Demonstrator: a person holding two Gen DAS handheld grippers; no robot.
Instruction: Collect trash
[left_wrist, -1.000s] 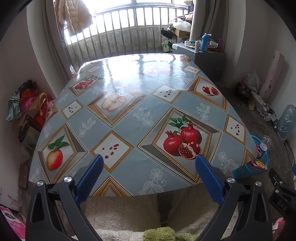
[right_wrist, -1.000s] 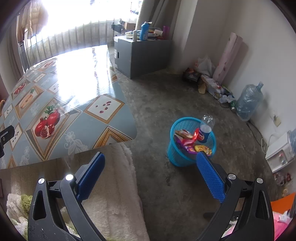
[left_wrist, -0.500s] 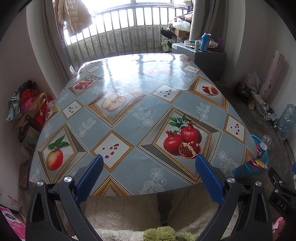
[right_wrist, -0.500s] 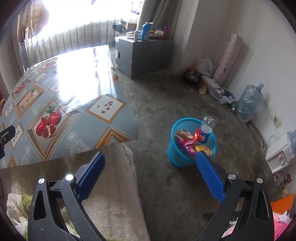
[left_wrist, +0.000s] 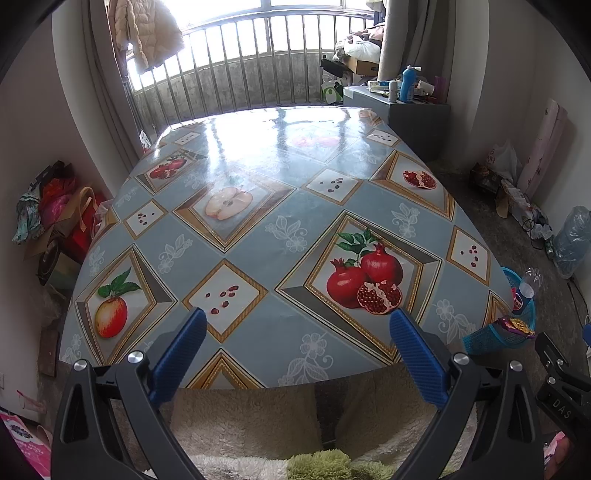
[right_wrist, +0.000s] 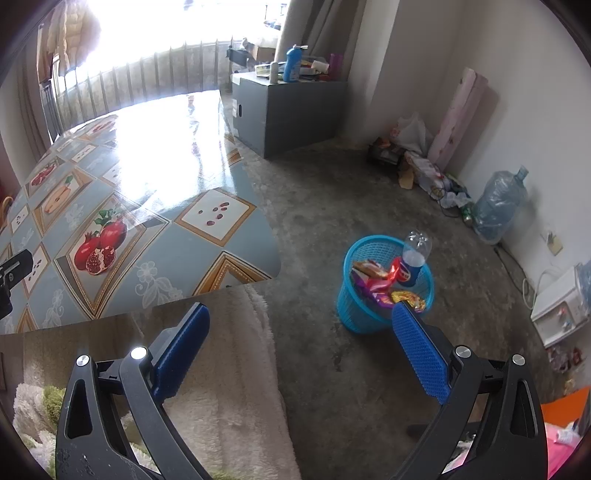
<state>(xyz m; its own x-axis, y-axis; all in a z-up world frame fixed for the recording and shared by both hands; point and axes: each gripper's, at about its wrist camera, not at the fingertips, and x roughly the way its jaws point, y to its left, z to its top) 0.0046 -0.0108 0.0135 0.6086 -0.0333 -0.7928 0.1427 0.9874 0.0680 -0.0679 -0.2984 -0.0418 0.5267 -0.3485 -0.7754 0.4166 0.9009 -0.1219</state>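
A blue plastic waste basket (right_wrist: 354, 314) stands on the concrete floor right of the table. It holds snack wrappers (right_wrist: 380, 284) and an upright plastic bottle (right_wrist: 412, 258). It also shows at the right edge of the left wrist view (left_wrist: 487, 338). My right gripper (right_wrist: 299, 321) is open and empty, held above the floor beside the basket. My left gripper (left_wrist: 295, 321) is open and empty over the near edge of the table (left_wrist: 280, 177), which has a fruit-pattern cloth with no trash on it.
A grey cabinet (right_wrist: 295, 107) with bottles stands behind the table. A large water jug (right_wrist: 498, 206) and clutter (right_wrist: 417, 166) line the right wall. Bags (left_wrist: 55, 221) lie left of the table. A fluffy seat cover (right_wrist: 229, 387) is below both grippers.
The right wrist view has shifted slightly, so the table edge and basket sit a little further right. The left gripper has not moved. Both stay open.
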